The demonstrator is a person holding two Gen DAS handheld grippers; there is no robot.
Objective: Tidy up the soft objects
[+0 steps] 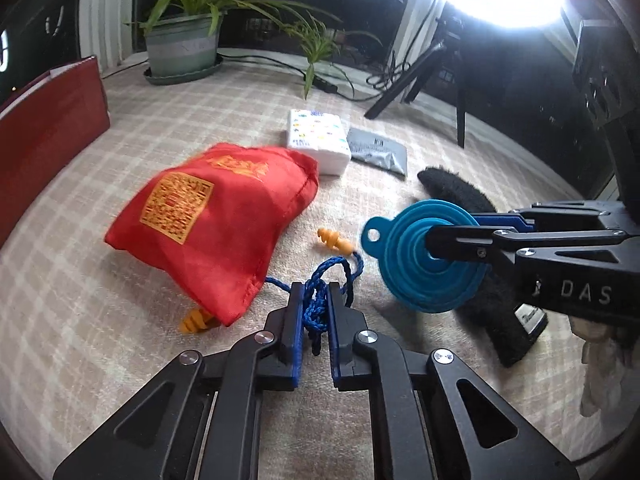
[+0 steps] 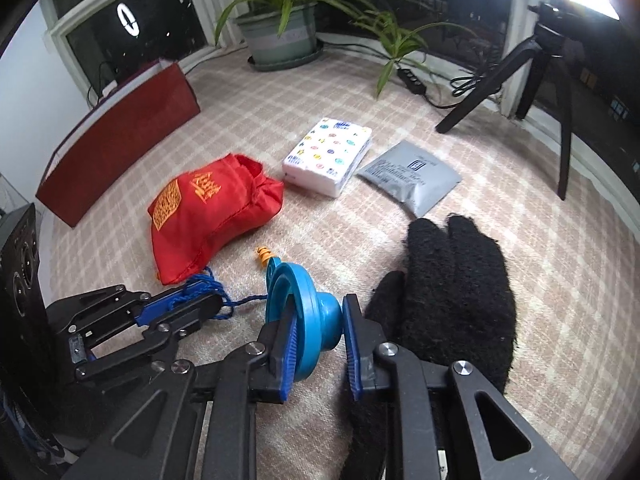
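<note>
My left gripper (image 1: 314, 300) is shut on the blue cord (image 1: 320, 296) that joins two orange earplugs; one earplug (image 1: 335, 241) lies free, the other (image 1: 196, 320) pokes out from under the red cloth pouch (image 1: 216, 220). My right gripper (image 2: 318, 328) is shut on a blue collapsible funnel (image 2: 304, 312), held just above the cloth. In the left wrist view the funnel (image 1: 424, 256) sits right of the cord. A black fuzzy glove (image 2: 452, 292) lies under and right of the right gripper.
A white tissue pack (image 2: 328, 154) and a grey foil packet (image 2: 412, 178) lie behind the pouch. A red box (image 2: 120, 140) stands at the left. A potted plant (image 2: 280, 36), cables and a black tripod (image 2: 556, 80) stand at the back. The checked cloth (image 2: 560, 300) covers the surface.
</note>
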